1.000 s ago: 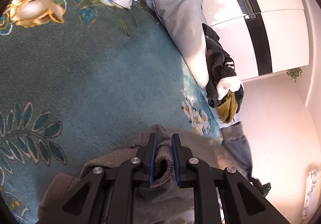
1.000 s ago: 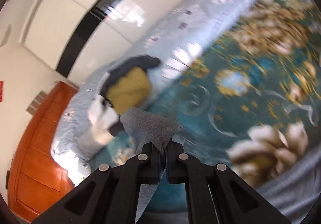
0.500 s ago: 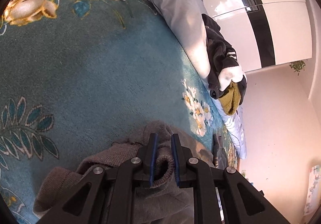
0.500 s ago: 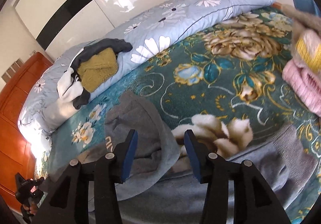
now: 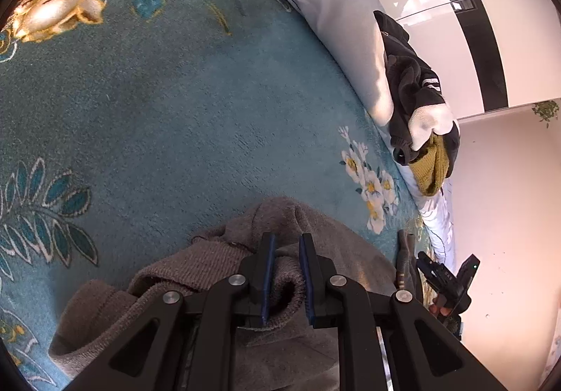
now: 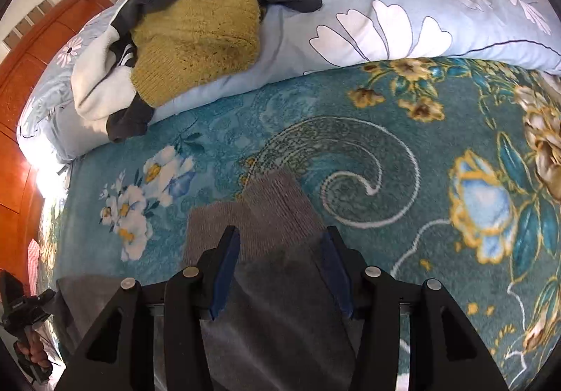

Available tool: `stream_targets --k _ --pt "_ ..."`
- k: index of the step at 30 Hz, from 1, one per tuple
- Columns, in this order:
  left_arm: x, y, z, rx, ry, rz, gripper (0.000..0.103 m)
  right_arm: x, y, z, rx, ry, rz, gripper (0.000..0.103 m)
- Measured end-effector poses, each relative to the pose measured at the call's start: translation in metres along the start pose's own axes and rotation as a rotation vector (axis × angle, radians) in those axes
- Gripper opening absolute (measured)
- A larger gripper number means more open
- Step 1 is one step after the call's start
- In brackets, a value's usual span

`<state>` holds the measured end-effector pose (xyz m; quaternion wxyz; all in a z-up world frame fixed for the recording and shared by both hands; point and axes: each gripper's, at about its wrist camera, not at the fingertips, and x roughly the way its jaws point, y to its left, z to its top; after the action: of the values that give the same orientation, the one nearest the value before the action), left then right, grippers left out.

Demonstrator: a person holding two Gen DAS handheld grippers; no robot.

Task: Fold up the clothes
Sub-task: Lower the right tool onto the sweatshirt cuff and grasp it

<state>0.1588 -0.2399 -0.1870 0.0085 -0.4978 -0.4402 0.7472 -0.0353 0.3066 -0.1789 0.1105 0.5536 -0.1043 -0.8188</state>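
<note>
Left view: left claw (image 5: 284, 273) pinching ribbed sweater (image 5: 217, 261) hem on teal blanket (image 5: 157, 110). Right view only: right claw (image 6: 280, 268) spread above flat sleeve (image 6: 277, 208); folded pile (image 6: 196, 36) on quilt (image 6: 403, 15).

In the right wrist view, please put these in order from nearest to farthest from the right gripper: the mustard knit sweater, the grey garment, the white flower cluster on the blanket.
1. Grey garment, directly under the right gripper.
2. White flower cluster, on the blanket to the left.
3. Mustard knit sweater, upper left, on the floral duvet.
</note>
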Motion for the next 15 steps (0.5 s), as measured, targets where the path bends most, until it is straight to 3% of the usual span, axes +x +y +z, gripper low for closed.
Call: stream_targets --k 9,11,12,15 --pt "0.008 -0.001 0.004 -0.001 0.012 0.042 0.016 0.018 -0.002 0.012 0.050 0.015 0.008 0.048" --pt "0.012 0.000 0.004 -0.004 0.021 0.042 0.017 0.016 -0.001 0.009 0.036 0.020 -0.025 0.022" --pt "0.013 0.000 0.004 -0.005 0.023 0.042 0.016 0.012 -0.003 0.009 0.050 0.015 0.001 0.011" --pt "0.016 0.002 0.005 -0.006 0.021 0.044 0.016 -0.006 -0.012 0.009 0.091 -0.016 0.079 0.008"
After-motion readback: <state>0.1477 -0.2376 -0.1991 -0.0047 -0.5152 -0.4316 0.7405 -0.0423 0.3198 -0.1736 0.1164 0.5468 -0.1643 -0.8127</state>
